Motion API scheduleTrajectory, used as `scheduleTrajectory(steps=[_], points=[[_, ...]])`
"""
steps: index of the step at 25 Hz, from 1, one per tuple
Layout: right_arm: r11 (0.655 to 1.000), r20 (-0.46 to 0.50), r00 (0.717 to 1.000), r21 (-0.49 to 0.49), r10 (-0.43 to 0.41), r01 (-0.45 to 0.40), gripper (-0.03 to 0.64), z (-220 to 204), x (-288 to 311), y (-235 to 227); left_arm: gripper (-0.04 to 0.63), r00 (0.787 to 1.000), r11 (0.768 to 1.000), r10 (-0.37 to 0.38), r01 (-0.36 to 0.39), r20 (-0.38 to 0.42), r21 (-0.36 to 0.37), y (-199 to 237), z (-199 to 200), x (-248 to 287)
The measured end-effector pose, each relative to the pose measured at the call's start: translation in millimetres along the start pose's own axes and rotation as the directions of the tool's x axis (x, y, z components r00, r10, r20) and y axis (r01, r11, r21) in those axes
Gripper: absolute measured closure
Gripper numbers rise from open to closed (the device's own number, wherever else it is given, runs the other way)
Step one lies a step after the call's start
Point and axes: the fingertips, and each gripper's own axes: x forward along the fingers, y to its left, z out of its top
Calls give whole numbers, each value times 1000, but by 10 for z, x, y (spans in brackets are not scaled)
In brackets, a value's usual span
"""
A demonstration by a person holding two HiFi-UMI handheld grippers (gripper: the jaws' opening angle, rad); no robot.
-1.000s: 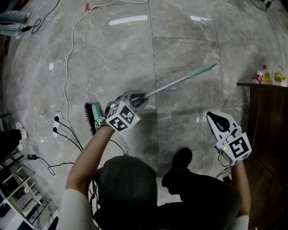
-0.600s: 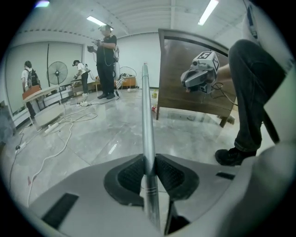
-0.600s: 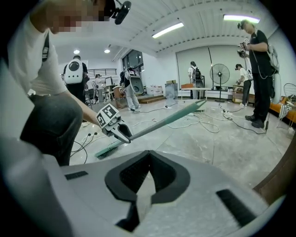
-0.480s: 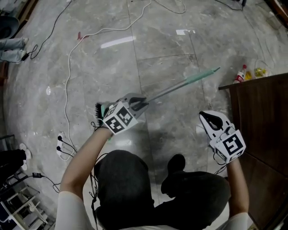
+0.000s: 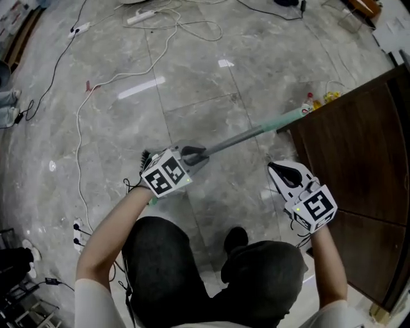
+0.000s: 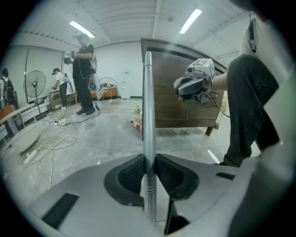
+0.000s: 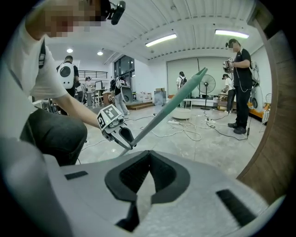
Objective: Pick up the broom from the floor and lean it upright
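Note:
The broom has a grey metal handle with a teal end that points up and right toward the cabinet corner. Its dark bristle head peeks out behind my left hand. My left gripper is shut on the broom's handle, and in the left gripper view the handle rises straight between the pads of that gripper. My right gripper hangs shut and empty to the right of the handle, apart from it. From the right gripper view, the handle slants up beyond the closed tips.
A dark brown wooden cabinet stands close on the right. Small bottles lie on the floor by its corner. White cables and a power strip trail over the grey marble floor at left and top. Other people stand in the background.
Both grippers have risen. The broom has come up with the left gripper, its head off the floor, and its teal end now sits near the cabinet corner.

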Motion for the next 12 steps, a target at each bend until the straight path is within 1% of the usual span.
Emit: scheduleTrajectory(steps=[3, 6, 12], points=[[1000, 18, 999, 11, -27, 27, 617, 114, -191, -22, 522, 999, 999, -35, 34, 36, 18, -68, 292, 109], [998, 21, 998, -3, -57, 57, 617, 185, -392, -61, 522, 996, 998, -67, 65, 65, 26, -172, 561, 238], [994, 22, 994, -9, -112, 112, 617, 294, -752, -76, 523, 987, 991, -133, 131, 87, 30, -436, 942, 378]])
